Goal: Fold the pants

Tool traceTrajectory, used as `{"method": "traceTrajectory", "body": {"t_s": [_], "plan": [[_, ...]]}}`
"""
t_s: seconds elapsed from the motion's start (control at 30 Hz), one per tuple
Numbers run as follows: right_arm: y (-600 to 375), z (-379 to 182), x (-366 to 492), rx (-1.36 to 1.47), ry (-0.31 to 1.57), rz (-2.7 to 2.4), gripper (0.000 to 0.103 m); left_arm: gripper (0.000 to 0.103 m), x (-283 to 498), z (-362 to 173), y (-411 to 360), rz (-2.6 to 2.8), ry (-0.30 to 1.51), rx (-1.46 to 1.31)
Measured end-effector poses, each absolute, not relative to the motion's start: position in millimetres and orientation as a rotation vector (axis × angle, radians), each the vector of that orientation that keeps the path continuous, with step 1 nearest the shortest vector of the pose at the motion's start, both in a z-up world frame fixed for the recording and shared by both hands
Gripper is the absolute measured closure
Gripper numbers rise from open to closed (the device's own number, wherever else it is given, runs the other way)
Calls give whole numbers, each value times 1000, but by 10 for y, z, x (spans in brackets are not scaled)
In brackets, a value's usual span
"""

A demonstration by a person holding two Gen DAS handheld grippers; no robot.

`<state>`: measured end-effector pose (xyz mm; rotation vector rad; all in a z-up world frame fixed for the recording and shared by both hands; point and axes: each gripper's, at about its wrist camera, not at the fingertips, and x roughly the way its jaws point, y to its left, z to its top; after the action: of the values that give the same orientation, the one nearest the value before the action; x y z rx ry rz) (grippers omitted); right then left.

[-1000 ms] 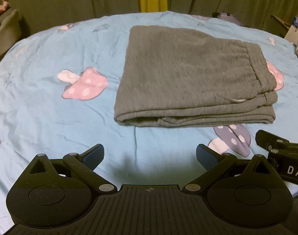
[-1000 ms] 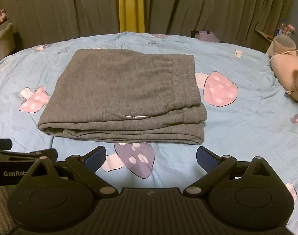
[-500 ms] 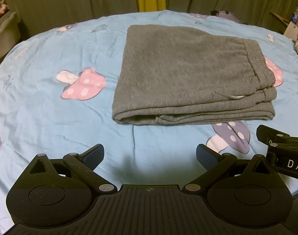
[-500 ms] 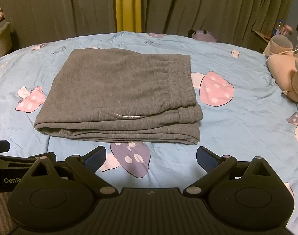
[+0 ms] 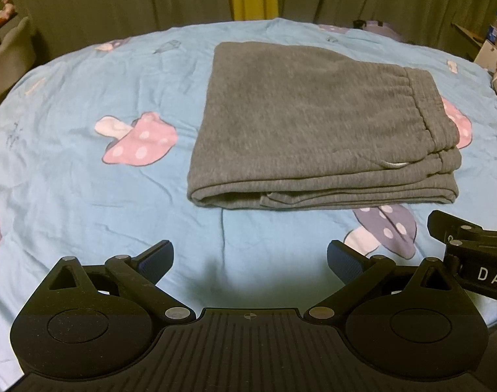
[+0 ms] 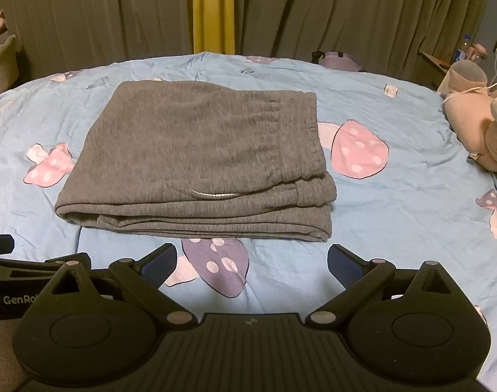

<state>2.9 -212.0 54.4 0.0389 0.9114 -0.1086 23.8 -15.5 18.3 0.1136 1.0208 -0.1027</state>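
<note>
The grey pants (image 5: pixel 317 130) are lying folded mid-frame on the blue mushroom-print bedsheet (image 5: pixel 85 196), stacked edges facing the cameras. The right wrist view is catching a pink plush toy (image 6: pixel 477 127) at the right edge; the left view is showing only a sliver of it. The left gripper (image 5: pixel 250 258) is hovering low over bare sheet, jaws spread wide, gripping nothing. The right gripper (image 6: pixel 251 261) is sitting just beside it, equally wide and clear of the pants (image 6: pixel 199 160).
</note>
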Motion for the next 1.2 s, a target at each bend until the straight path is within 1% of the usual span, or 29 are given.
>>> {"method": "traceTrajectory", "body": {"t_s": [1.2], "plan": [[-2117, 594, 42, 30, 901, -125, 4, 0, 230, 199, -175, -107, 1013, 112]]}}
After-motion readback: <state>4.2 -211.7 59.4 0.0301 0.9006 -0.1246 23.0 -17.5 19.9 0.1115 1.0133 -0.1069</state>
